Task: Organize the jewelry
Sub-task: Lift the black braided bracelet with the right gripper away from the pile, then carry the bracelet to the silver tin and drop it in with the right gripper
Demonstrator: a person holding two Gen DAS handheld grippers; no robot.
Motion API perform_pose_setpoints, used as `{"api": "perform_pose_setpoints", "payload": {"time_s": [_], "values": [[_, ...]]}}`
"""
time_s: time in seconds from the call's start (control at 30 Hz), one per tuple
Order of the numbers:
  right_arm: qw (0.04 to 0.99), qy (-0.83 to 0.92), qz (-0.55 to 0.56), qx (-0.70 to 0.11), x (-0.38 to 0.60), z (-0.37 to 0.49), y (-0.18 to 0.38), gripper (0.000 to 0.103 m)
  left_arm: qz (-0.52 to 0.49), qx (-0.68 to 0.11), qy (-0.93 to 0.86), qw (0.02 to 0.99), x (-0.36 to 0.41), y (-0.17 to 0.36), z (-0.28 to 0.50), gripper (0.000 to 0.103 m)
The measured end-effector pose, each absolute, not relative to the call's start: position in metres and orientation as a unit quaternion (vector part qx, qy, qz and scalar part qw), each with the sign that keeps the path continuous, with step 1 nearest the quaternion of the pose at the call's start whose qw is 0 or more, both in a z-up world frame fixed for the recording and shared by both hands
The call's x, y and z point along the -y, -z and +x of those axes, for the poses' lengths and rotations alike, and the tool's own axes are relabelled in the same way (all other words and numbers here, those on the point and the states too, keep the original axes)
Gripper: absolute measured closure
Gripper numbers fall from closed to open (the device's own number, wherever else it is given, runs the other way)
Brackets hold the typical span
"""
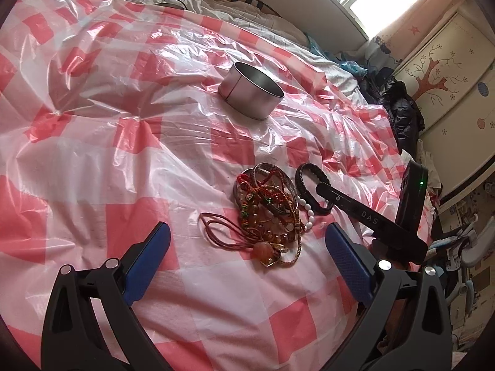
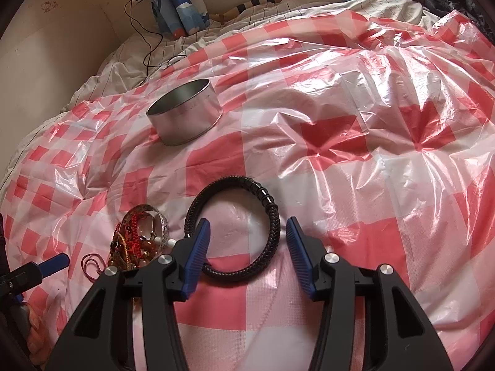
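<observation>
Jaws of both grippers gape empty; only the right wrist view shows the black bracelet [image 2: 235,225] whole.

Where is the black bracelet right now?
The black bracelet lies on the checked plastic sheet, between the open right gripper's fingers, just right of the jewelry pile.
</observation>
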State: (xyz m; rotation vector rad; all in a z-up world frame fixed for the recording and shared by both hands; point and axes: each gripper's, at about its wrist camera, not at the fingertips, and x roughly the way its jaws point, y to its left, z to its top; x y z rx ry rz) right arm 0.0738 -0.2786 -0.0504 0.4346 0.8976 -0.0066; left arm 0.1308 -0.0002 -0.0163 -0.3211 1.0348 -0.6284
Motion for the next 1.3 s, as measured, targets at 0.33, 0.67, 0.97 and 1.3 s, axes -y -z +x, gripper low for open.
{"api": "perform_pose_setpoints", "payload": {"time_s": [0.33, 0.67, 0.97, 1.3], "values": [[0.878, 0.000, 0.205, -0.433, 0.277, 0.076, 0.052, 0.050, -0.037, -0.479, 0.272, 0.834, 0.031, 0.028, 0.124, 0.035], [0.878, -0.001, 0.202, -0.434, 0.276, 0.076, 0.052, 0.048, -0.079, -0.482, 0.283, 0.825, 0.013, 0.037, 0.129, 0.100], [0.872, 0.011, 0.221, -0.437, 0.286, 0.075, 0.055, 0.082, -0.070, -0.437, 0.292, 0.848, 0.008, 0.018, 0.120, 0.100], [0.893, 0.016, 0.220, -0.392, 0.292, 0.066, 0.037, 0.093, -0.091, -0.403, 0.294, 0.862, -0.003, 0.003, 0.120, 0.100]]}}
